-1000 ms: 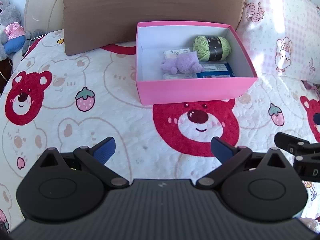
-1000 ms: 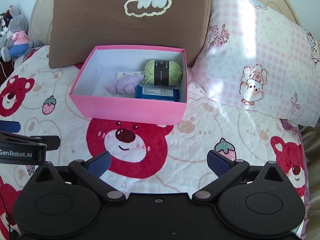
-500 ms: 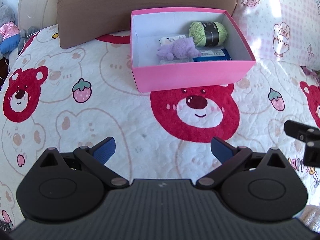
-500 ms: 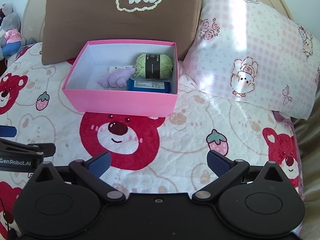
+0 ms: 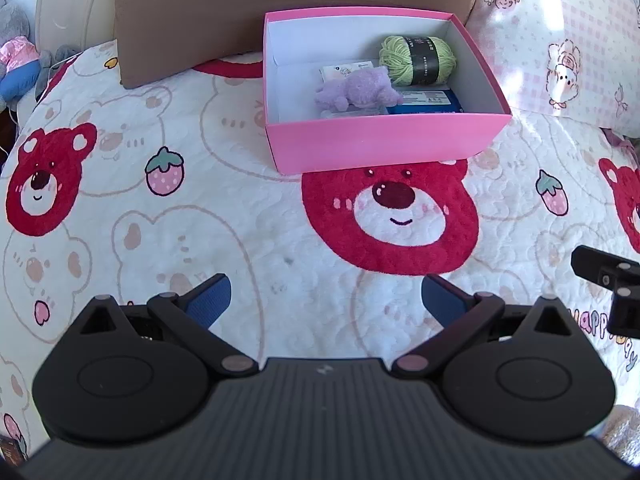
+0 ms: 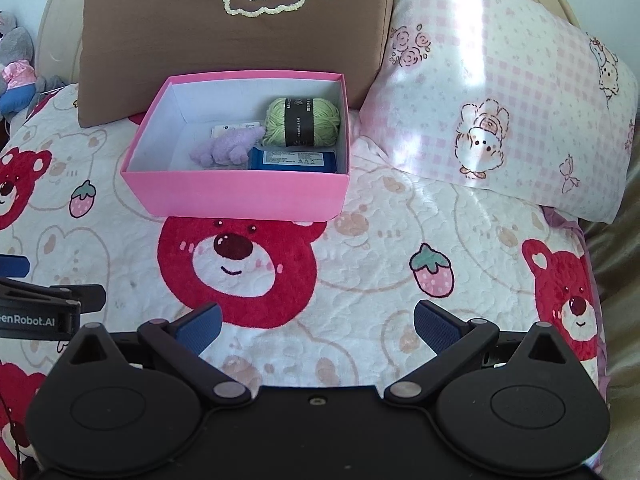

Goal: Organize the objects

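Hovering over the bedspread (image 5: 248, 240), both grippers empty
Left gripper (image 5: 326, 298) and right gripper (image 6: 318, 322) spread wide; pink box (image 6: 236, 194) holds green yarn (image 6: 304, 122).

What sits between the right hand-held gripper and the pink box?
Nothing visible. Only bare bear-print quilt lies between the open right hand-held gripper and the pink box; the box's near wall faces it unobstructed.

Black grippers (image 6: 316, 326), blue ribbed finger pads (image 6: 434, 326), silver pivot screws
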`<state>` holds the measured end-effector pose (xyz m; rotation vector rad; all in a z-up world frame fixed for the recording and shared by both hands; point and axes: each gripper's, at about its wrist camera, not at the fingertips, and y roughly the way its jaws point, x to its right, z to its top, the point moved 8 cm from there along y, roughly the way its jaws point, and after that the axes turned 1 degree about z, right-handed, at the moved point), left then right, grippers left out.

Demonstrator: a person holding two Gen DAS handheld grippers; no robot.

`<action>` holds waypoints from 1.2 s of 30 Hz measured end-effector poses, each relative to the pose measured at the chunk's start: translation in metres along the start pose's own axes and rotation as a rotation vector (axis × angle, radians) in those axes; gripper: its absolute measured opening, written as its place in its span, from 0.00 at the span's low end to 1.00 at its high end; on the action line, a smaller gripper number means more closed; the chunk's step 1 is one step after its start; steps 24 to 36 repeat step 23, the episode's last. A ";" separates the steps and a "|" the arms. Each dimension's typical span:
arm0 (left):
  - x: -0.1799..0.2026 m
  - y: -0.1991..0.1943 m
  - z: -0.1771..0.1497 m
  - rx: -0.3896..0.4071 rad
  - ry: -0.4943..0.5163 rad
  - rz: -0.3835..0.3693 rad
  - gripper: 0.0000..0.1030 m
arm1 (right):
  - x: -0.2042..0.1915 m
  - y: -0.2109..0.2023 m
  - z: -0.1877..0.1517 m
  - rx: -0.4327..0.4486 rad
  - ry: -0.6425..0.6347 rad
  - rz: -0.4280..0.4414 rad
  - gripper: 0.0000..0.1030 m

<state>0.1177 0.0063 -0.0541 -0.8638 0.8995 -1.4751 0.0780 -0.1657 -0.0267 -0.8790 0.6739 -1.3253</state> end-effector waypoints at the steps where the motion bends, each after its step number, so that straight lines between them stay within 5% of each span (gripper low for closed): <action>1: 0.000 0.000 0.000 -0.001 0.002 0.001 1.00 | 0.000 0.000 0.000 -0.002 0.002 0.001 1.00; 36: -0.001 0.001 -0.002 0.005 0.024 -0.001 1.00 | -0.005 0.002 -0.001 -0.008 0.001 0.010 1.00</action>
